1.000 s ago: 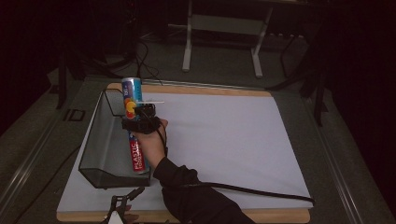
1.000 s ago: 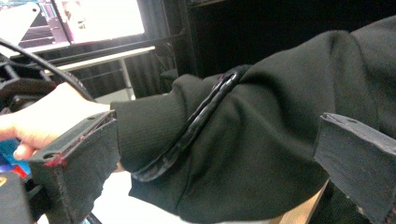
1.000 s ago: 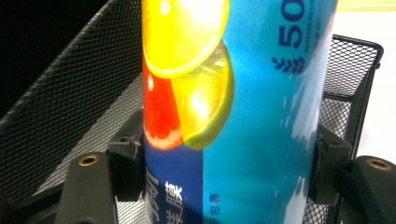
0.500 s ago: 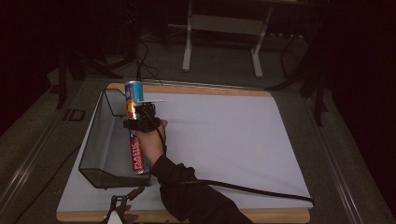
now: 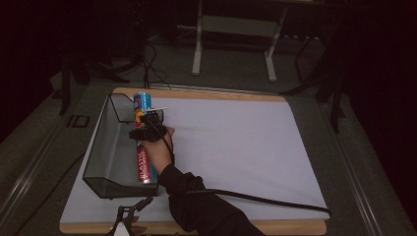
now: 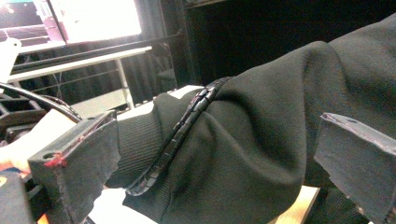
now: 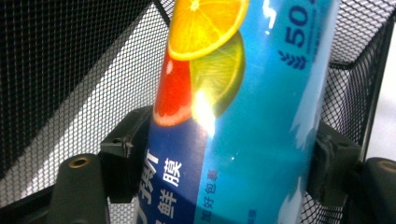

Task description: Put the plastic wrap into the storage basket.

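In the high view, a black wire-mesh basket (image 5: 101,155) sits at the left of the frame on the worktop (image 5: 246,147), which is covered by a pale sheet. A long blue box of plastic wrap (image 5: 143,142) lies inside the basket along its right wall, its far end with fruit artwork toward the upper left of the frame and its red-labelled end nearer the bottom. The right gripper (image 5: 146,127) is over the middle of the box, carried by a hand in a dark sleeve (image 5: 196,206) that enters from the bottom of the frame, with a black cable (image 5: 265,199) trailing to the lower right.

In the right gripper view the box fills the centre of the frame between the two black fingers (image 7: 126,149). The fingers have just been opening and now flank the box on either side; whether their pads press on it cannot be told.

The left gripper (image 5: 129,219) sits at the bottom edge of the high view. In its own view its fingers (image 6: 74,168) stand wide apart, nothing gripped, with the sleeve behind them.
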The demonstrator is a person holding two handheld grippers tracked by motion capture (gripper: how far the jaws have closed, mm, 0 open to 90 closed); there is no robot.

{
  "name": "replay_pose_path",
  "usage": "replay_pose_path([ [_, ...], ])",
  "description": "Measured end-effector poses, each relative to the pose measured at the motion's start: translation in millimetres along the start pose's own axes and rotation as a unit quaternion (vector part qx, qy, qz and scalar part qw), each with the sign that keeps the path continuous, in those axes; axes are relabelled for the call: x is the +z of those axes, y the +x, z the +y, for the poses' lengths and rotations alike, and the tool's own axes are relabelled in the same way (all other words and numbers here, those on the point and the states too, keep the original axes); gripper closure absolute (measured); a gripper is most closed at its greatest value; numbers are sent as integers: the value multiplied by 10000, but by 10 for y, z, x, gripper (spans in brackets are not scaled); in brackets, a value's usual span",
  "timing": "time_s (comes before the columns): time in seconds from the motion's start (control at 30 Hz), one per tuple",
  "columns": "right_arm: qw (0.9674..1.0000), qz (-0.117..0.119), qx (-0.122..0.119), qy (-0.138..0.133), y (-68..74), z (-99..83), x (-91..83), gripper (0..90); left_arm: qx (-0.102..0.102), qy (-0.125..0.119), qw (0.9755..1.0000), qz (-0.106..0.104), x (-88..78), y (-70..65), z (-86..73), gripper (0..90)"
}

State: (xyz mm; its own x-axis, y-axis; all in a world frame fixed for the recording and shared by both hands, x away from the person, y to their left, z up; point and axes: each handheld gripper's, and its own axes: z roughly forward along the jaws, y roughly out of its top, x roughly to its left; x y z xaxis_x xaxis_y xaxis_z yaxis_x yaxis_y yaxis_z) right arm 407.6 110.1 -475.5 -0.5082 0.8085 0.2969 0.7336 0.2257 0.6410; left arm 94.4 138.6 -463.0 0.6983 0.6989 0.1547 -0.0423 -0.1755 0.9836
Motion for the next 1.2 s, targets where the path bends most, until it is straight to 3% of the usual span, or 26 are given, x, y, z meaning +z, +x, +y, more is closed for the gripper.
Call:
replay_pose_path([
  [0.17,9995,-79,-315,-7,15,17,0,243,-29,11,10000,-7,2,8,-2,17],
  [0.23,9989,-1,-461,22,6,32,-5,208,-29,9,10000,-6,0,8,-3,17],
  [0.37,9968,-89,-780,-142,-4,79,-75,183,-34,13,10000,-8,3,7,-3,17],
  [0.53,9921,20,-1244,-132,-51,134,-166,150,-35,4,10000,-11,1,9,-3,17],
  [0.67,9903,137,-1357,-271,-98,171,-293,134,-30,18,10000,-15,7,8,-4,17],
  [0.83,9869,94,-1574,-340,-136,176,-450,131,-26,34,10000,-17,13,10,-4,17],
  [1.2,9848,190,-1632,-557,-305,121,-798,133,-56,102,9999,-46,46,12,-13,17],
])
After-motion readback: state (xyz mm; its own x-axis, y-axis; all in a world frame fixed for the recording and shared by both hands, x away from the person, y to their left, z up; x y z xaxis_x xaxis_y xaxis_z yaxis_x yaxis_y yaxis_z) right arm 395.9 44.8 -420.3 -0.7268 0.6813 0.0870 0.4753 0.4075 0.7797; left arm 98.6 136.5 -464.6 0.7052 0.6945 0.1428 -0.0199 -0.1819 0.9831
